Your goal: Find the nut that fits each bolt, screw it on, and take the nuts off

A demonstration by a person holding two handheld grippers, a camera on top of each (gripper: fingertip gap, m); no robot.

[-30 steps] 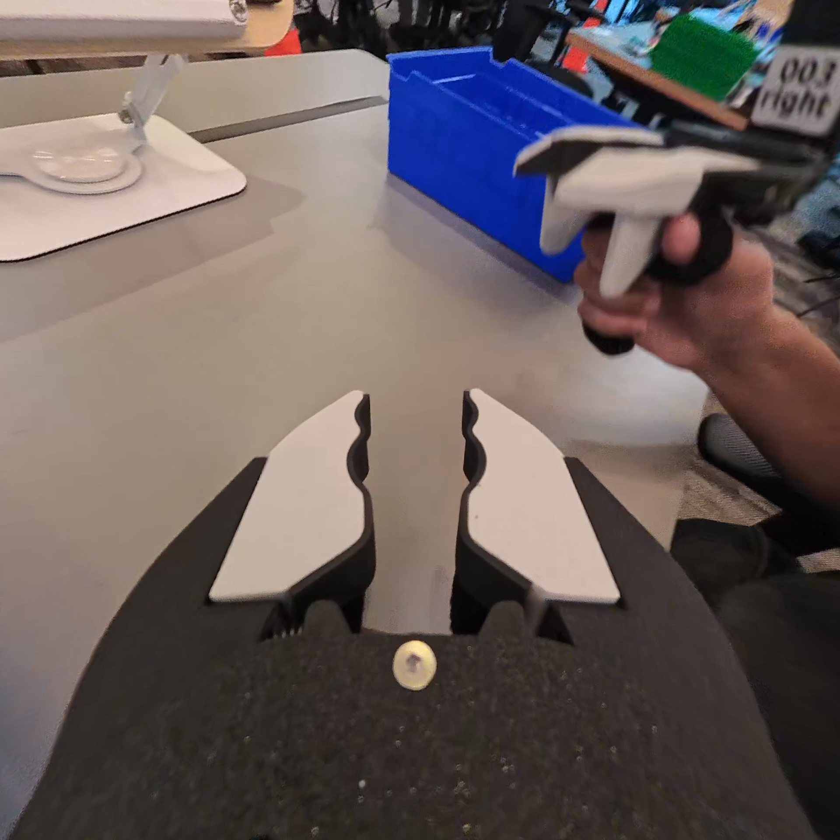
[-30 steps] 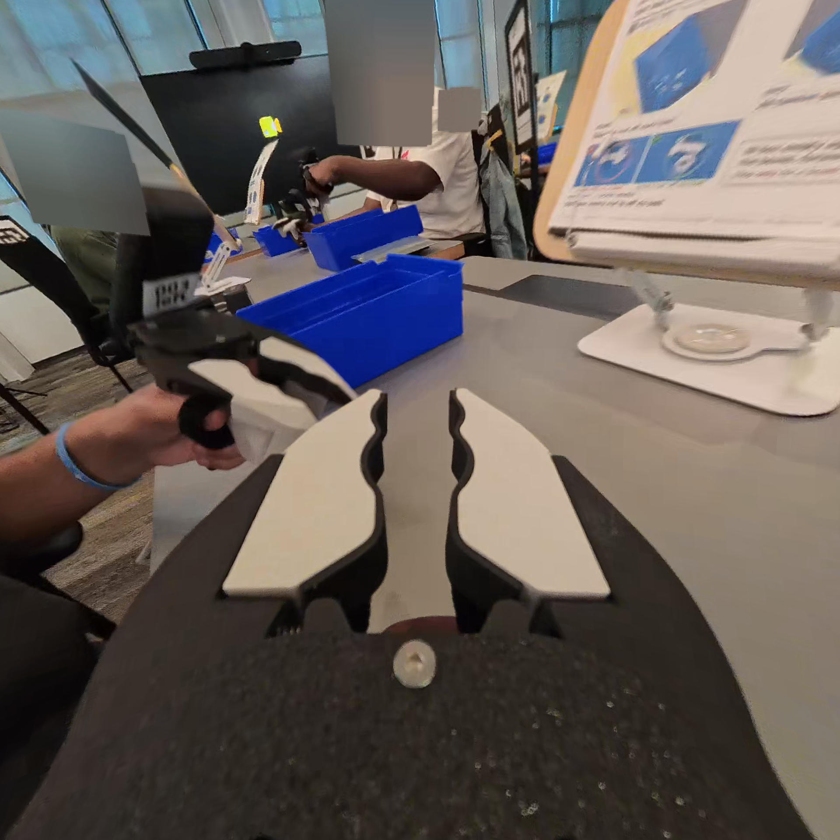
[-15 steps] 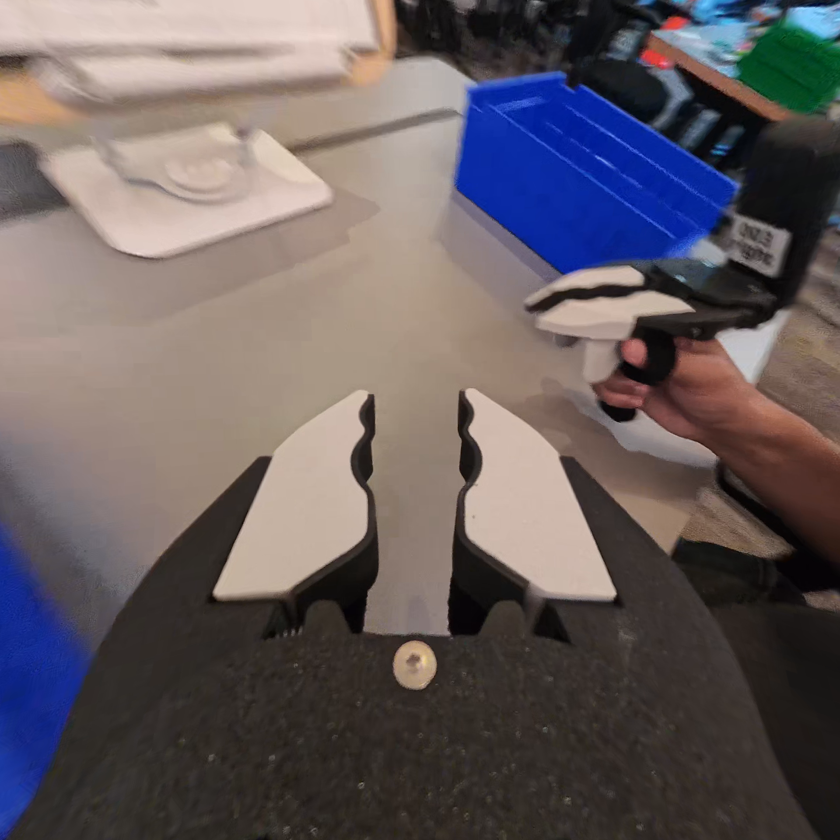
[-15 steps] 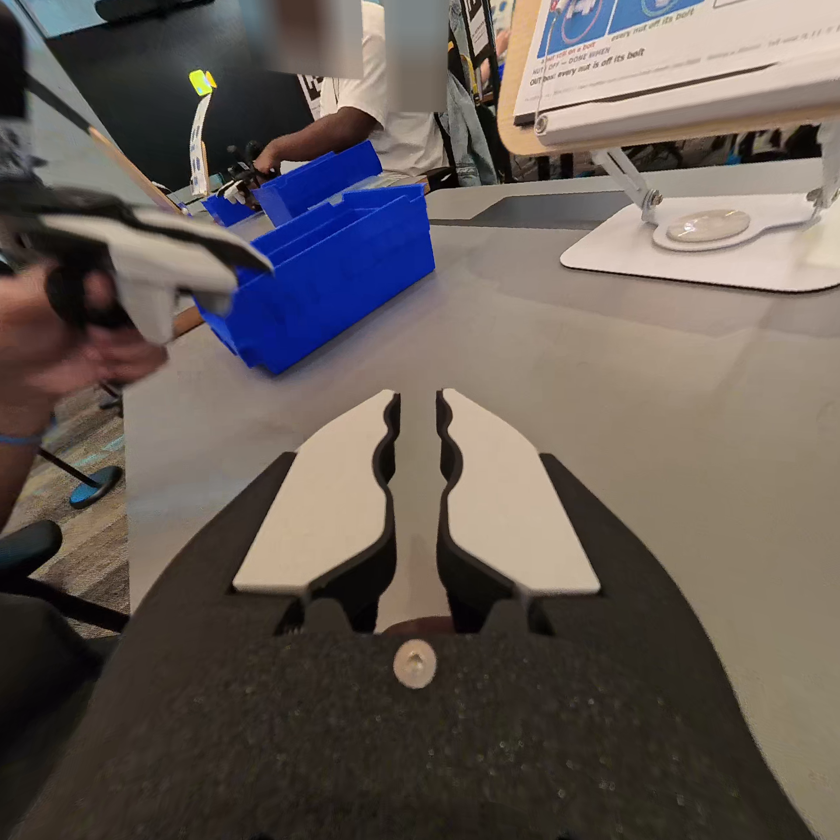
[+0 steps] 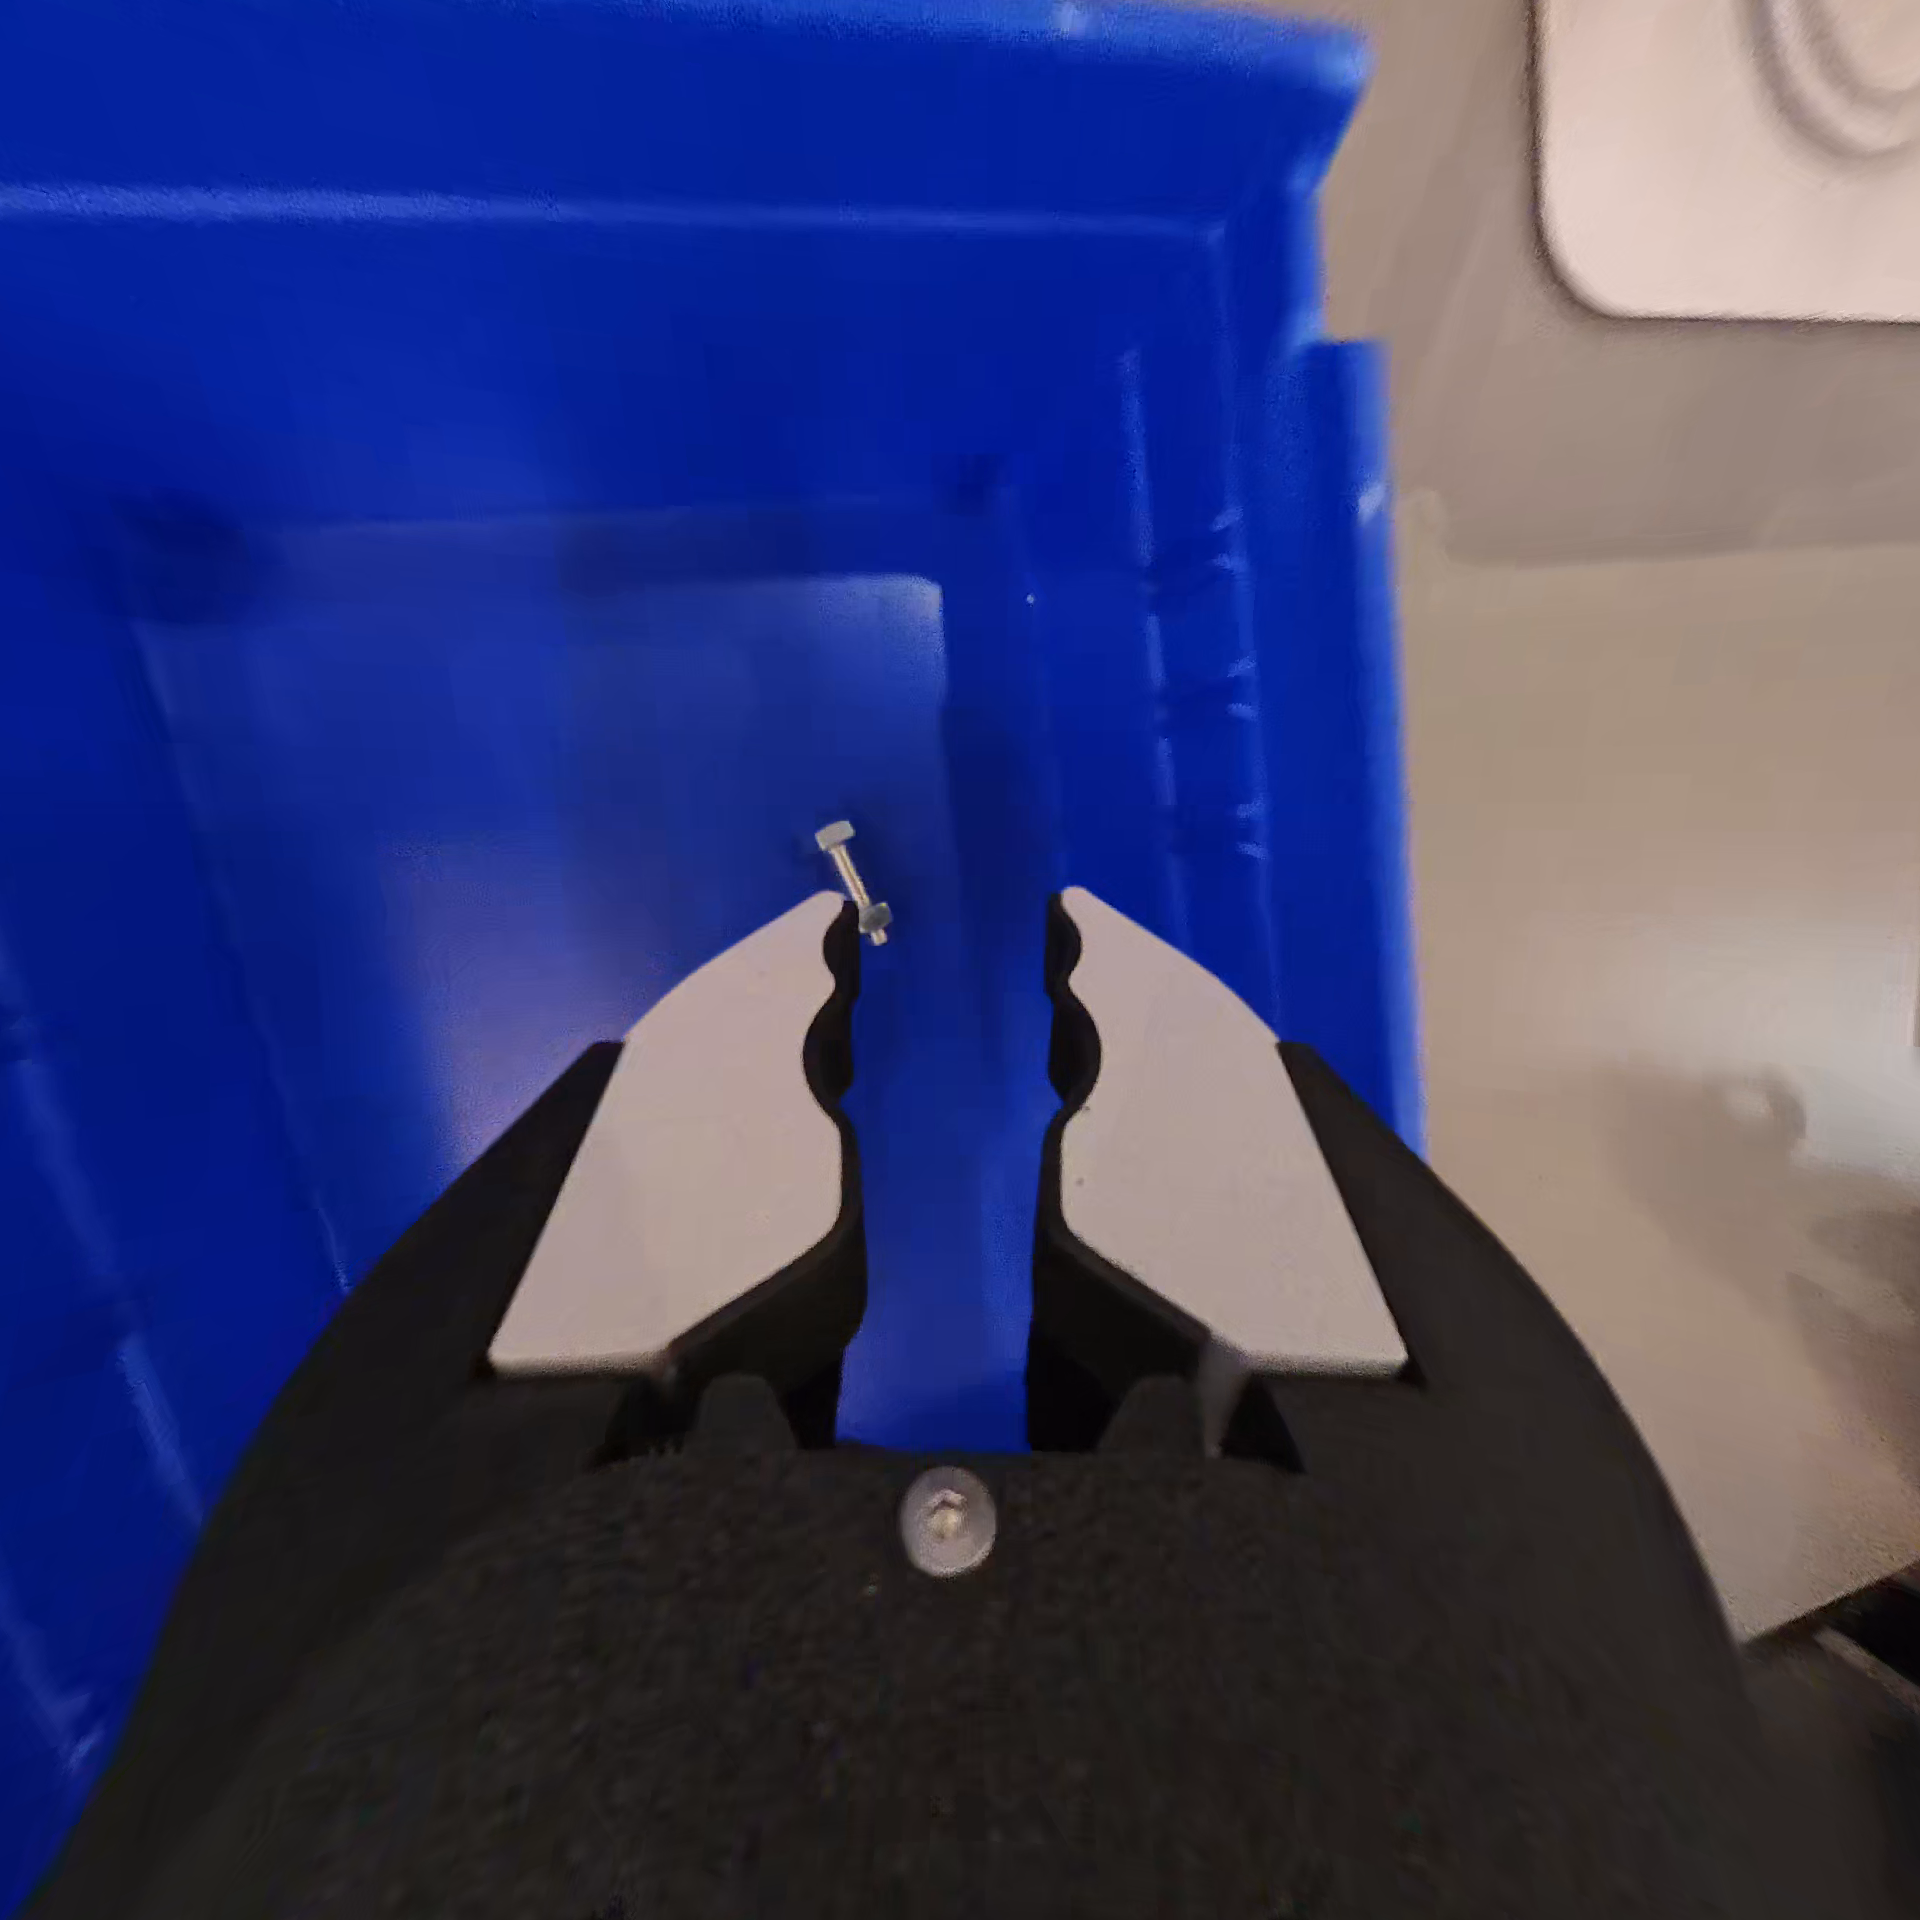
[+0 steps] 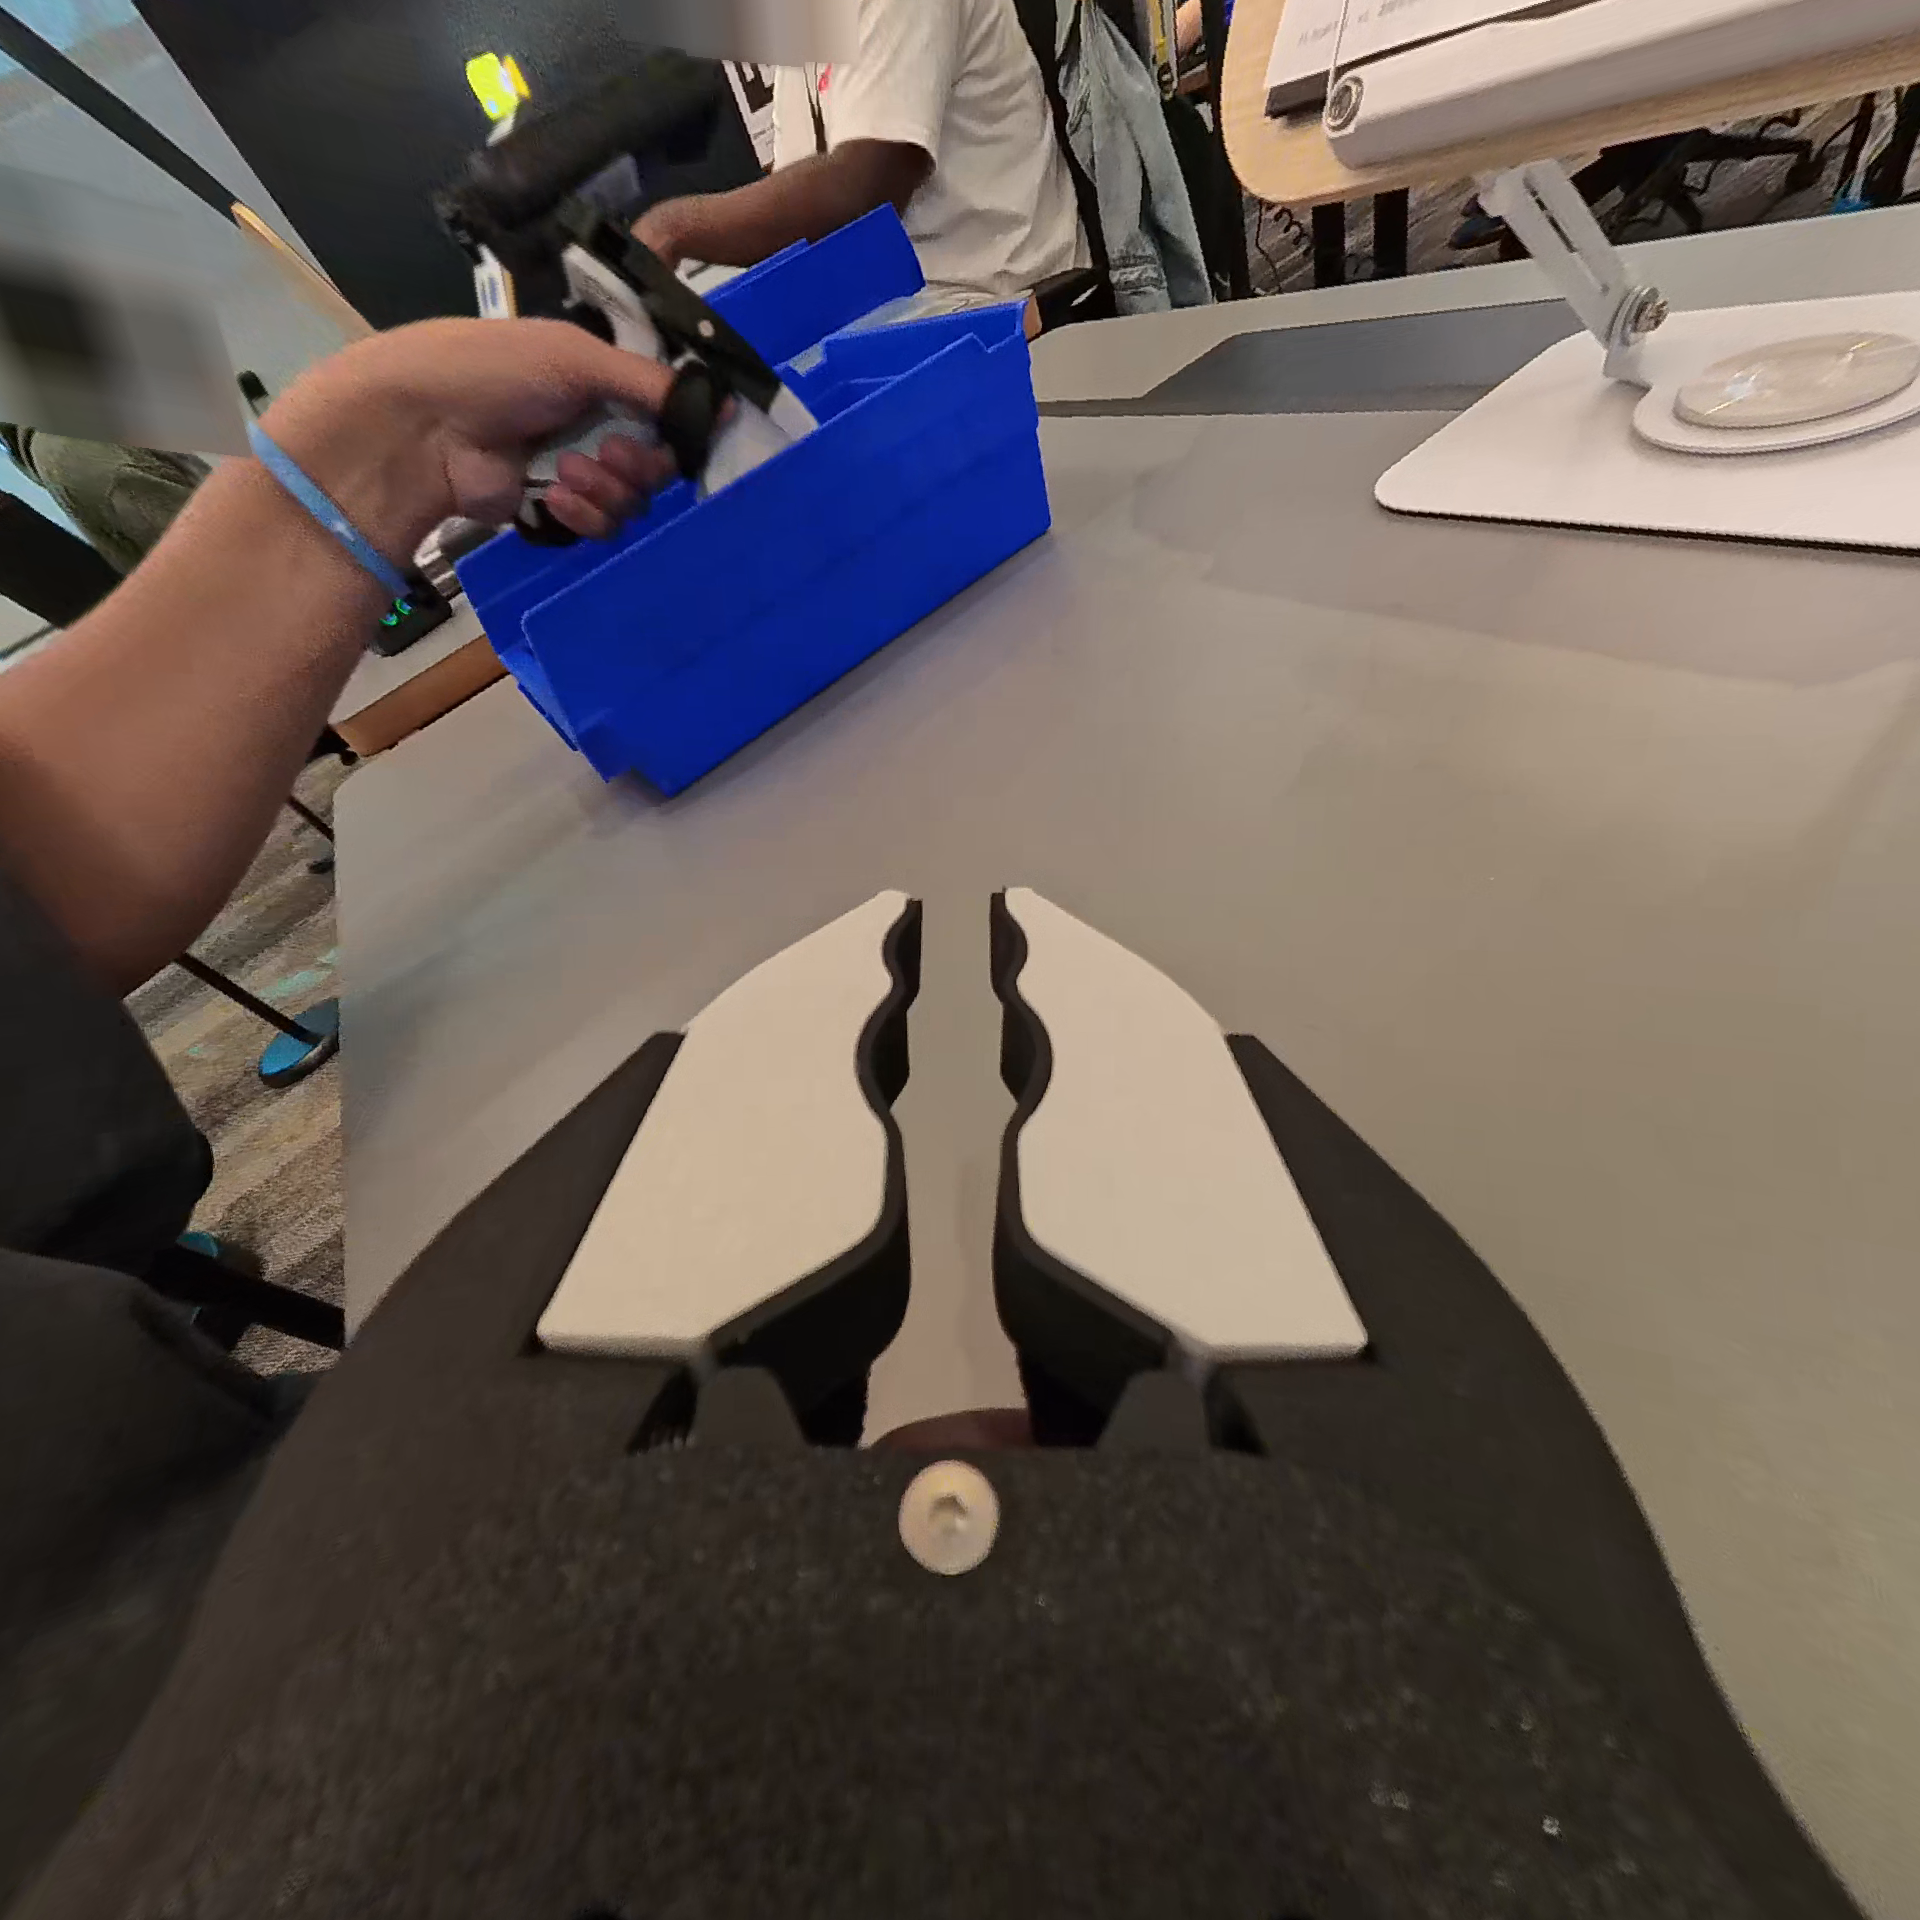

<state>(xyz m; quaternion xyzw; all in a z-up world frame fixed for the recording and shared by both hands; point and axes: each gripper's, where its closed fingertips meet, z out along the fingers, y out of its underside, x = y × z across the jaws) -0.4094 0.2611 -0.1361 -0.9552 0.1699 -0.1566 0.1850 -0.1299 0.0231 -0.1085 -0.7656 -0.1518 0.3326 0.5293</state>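
Observation:
My left gripper (image 5: 951, 909) is open and points down into a blue bin (image 5: 1299, 468). A small silver bolt with a nut on it (image 5: 854, 881) lies on the bin floor, just ahead of the left fingertip (image 5: 826, 914). The right wrist view shows the same bin (image 6: 790, 561) on the grey table, with the left gripper (image 6: 727, 405) dipped into it in a hand. My right gripper (image 6: 954, 899) hovers over the bare table (image 6: 1351, 831), its jaws narrowly apart and empty.
A white stand base (image 6: 1683, 436) holding an instruction sheet sits at the table's back right; its corner shows in the left wrist view (image 5: 1745, 166). Another blue bin (image 6: 821, 281) and a person in a white shirt (image 6: 935, 114) are behind. The table's left edge (image 6: 343, 935) is near. The tips of one gripper are about 35 centimeters away from the tips of the other.
My left gripper has swung left from over the open table into the blue bin, bringing the bolt into view. My right gripper's jaws have closed a little and it tilted down toward the table.

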